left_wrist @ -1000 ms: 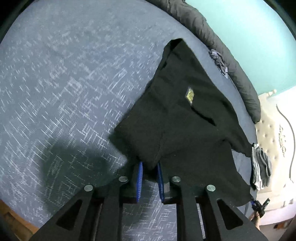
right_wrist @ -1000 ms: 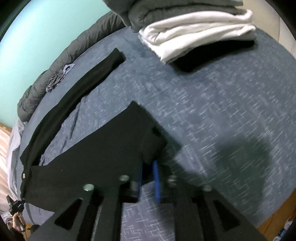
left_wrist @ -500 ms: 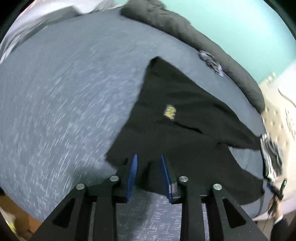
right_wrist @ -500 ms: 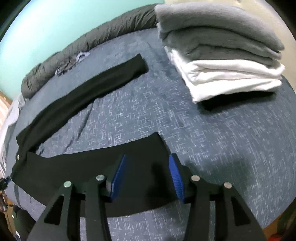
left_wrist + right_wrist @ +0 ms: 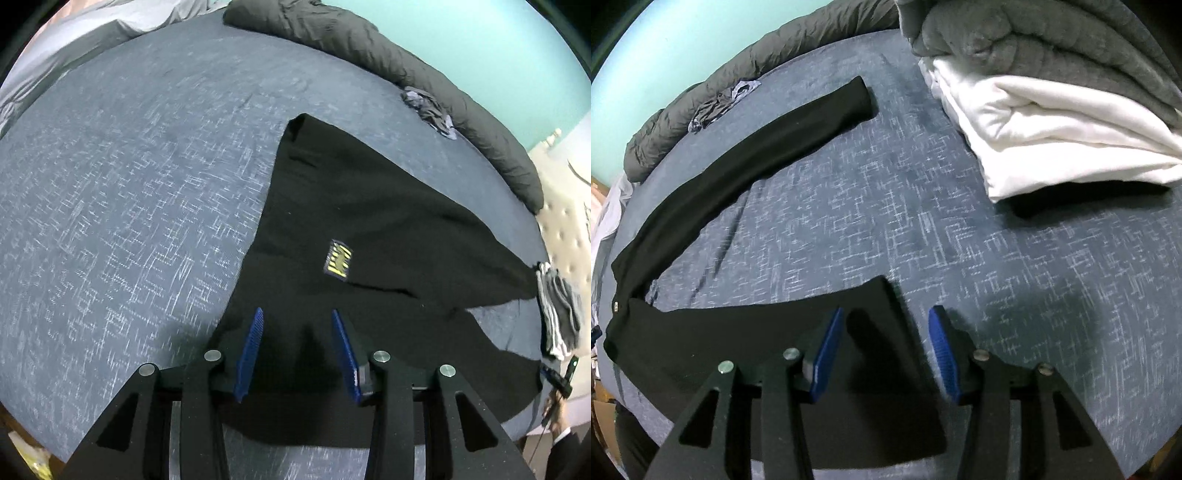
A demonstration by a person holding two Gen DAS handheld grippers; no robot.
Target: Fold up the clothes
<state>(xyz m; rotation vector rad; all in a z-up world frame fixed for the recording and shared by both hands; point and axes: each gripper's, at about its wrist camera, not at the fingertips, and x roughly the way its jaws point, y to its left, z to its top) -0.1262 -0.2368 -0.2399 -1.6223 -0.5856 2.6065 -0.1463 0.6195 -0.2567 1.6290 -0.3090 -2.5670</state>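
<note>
My left gripper (image 5: 297, 347) hangs above the near edge of the black long-sleeved garment with a small yellow chest patch (image 5: 369, 236), its blue-padded jaws opening, nothing pinched between them, where a second ago they were clamped on a raised fold of that cloth. The garment now lies flat on the blue bedspread flecked with pale dashes (image 5: 129, 192), its folded point reaching toward the far dark grey rolled quilt (image 5: 388, 62) against the turquoise wall. My right gripper (image 5: 886, 343) stands likewise apart over the garment's near right corner (image 5: 882, 295), having let go of the bunched fabric it held a second earlier; the corner has dropped onto the bedspread. One black sleeve (image 5: 768, 147) stretches away to the far left in the right wrist view. A stack of folded grey and white clothes (image 5: 1052, 103) sits far right, closer and larger in view than before. A small heap of striped grey cloth (image 5: 557, 310) lies at the bed's right edge.
</note>
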